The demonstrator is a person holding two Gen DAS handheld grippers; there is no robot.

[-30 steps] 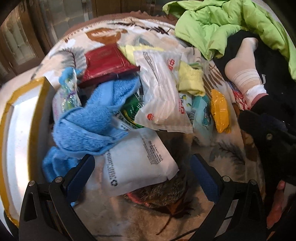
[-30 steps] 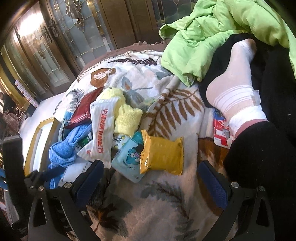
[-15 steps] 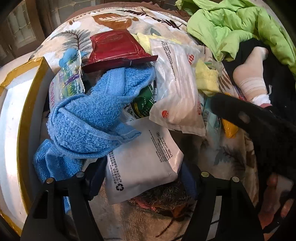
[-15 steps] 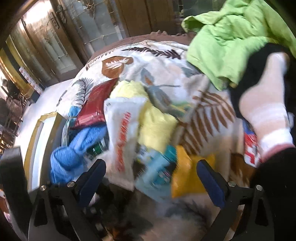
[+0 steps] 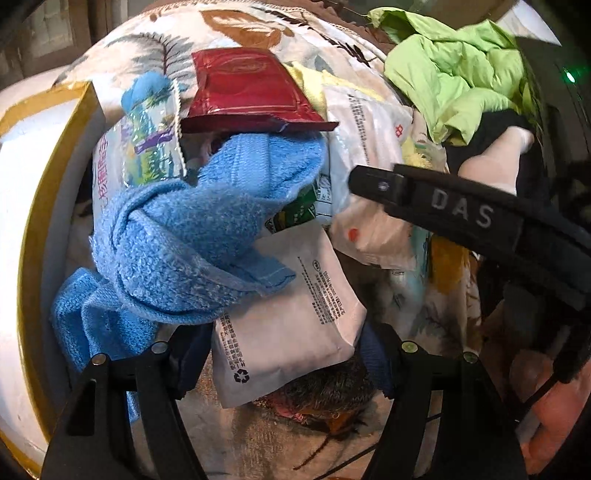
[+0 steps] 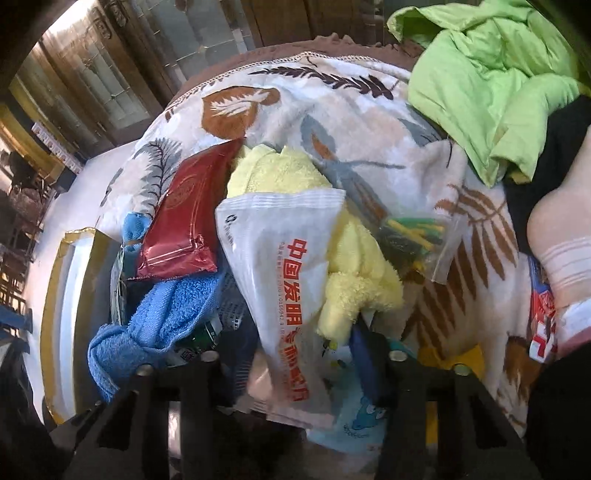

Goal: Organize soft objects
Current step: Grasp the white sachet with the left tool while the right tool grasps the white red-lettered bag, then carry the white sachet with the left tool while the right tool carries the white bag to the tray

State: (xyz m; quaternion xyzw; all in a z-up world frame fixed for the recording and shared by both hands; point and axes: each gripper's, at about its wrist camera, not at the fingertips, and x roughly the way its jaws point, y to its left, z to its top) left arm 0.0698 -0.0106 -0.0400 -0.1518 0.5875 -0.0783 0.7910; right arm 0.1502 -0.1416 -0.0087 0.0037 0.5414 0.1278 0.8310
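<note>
White pouch with black print sits pinched at its lower end between the blue pads of the left gripper, lying on the leaf-print blanket. Blue towel drapes over its top, red packet above that, gold-rimmed box at the left. Over to the right wrist view: the right gripper squeezes in on the clear bag with red lettering; yellow plush cloth rests against it, green jacket beyond.
</note>
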